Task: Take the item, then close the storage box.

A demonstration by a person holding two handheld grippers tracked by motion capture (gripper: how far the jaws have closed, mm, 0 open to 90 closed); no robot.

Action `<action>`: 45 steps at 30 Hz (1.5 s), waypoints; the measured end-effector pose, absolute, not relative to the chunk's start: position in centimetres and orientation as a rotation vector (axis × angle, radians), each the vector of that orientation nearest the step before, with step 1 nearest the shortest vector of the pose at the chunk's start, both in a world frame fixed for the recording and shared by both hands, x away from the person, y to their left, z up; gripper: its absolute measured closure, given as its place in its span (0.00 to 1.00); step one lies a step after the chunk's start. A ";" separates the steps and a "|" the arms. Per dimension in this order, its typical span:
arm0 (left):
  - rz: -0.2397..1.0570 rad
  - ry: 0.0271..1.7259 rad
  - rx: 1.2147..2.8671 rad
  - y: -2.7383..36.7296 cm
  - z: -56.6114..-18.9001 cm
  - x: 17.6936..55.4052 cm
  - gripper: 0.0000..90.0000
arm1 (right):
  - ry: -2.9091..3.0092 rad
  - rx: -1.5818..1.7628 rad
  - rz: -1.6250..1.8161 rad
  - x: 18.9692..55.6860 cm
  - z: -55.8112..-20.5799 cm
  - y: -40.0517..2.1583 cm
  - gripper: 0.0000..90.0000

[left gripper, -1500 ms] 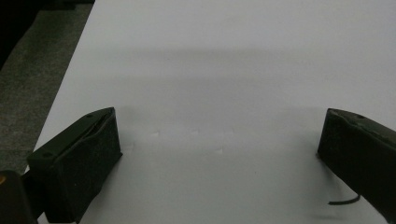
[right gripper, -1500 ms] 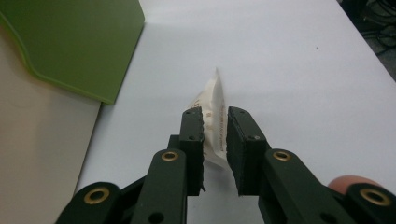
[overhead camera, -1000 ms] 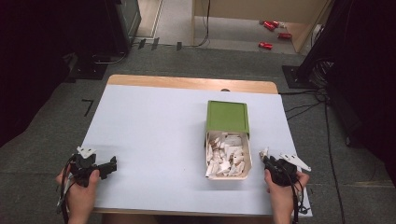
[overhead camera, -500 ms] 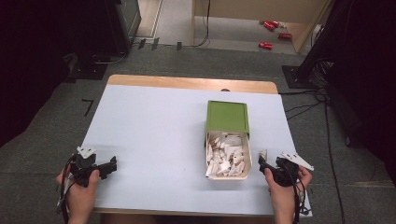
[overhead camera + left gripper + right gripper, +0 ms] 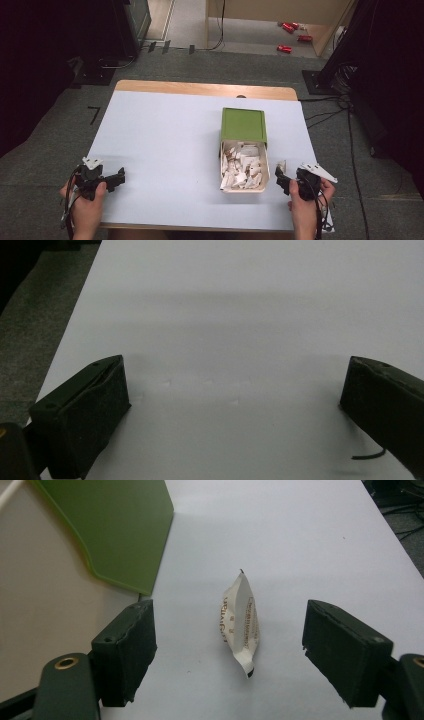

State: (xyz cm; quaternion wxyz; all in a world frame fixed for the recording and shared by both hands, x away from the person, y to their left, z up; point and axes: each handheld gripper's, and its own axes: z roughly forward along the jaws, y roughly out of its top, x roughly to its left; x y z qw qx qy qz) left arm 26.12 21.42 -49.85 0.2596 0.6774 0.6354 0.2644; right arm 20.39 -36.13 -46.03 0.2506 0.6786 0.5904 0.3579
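Observation:
A small white sachet (image 5: 241, 622) with brown print stands on its edge on the pale table, just right of a cream box (image 5: 222, 172). My right gripper (image 5: 231, 647) is open around the sachet. Its jaws have just been opening, and neither pad touches the sachet. In the high view the sachet (image 5: 281, 164) sits right at the tip of the right gripper (image 5: 279, 176), near the table's front right. The box holds several similar white sachets (image 5: 242, 167), and its green lid (image 5: 243, 125) is slid back. My left gripper (image 5: 118, 176) rests at the front left, open over bare table (image 5: 235, 340).
The box's cream wall (image 5: 45, 605) and green lid (image 5: 115, 525) lie close on the left side of the right gripper view. The table's front edge (image 5: 200, 227) is near both hands. Cables (image 5: 330, 112) run over the floor to the right.
The right gripper's jaws have spread apart and let go of the white sachet, which now stands free on the table. The left hand has kept still.

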 end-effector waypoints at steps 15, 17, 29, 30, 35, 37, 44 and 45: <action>0.716 1.722 1.836 21.4 -49.8 26.1 0.00 | 1.587 1.822 1.002 19.8 -44.3 -35.4 0.27; 0.716 1.722 1.836 21.4 -49.8 26.1 0.00 | 1.579 1.817 1.012 19.7 -44.0 -35.3 0.27; 0.716 1.722 1.835 21.4 -49.8 26.1 0.00 | 1.565 1.769 1.075 18.5 -41.3 -34.2 0.29; 0.717 1.722 1.835 21.4 -49.8 26.1 0.00 | 1.565 1.764 1.080 18.5 -41.2 -34.1 0.29; 0.717 1.722 1.835 21.4 -49.8 26.1 0.00 | 1.588 1.739 1.096 18.3 -41.1 -33.4 0.29; 0.717 1.722 1.835 21.4 -49.8 26.1 0.00 | 1.598 1.735 1.099 18.3 -41.1 -33.0 0.30; 0.716 1.722 1.835 21.4 -49.8 26.1 0.00 | 1.630 1.704 1.112 18.2 -41.1 -31.8 0.31; 0.716 1.722 1.835 21.4 -49.8 26.1 0.00 | 1.635 1.705 1.110 18.1 -41.1 -31.7 0.32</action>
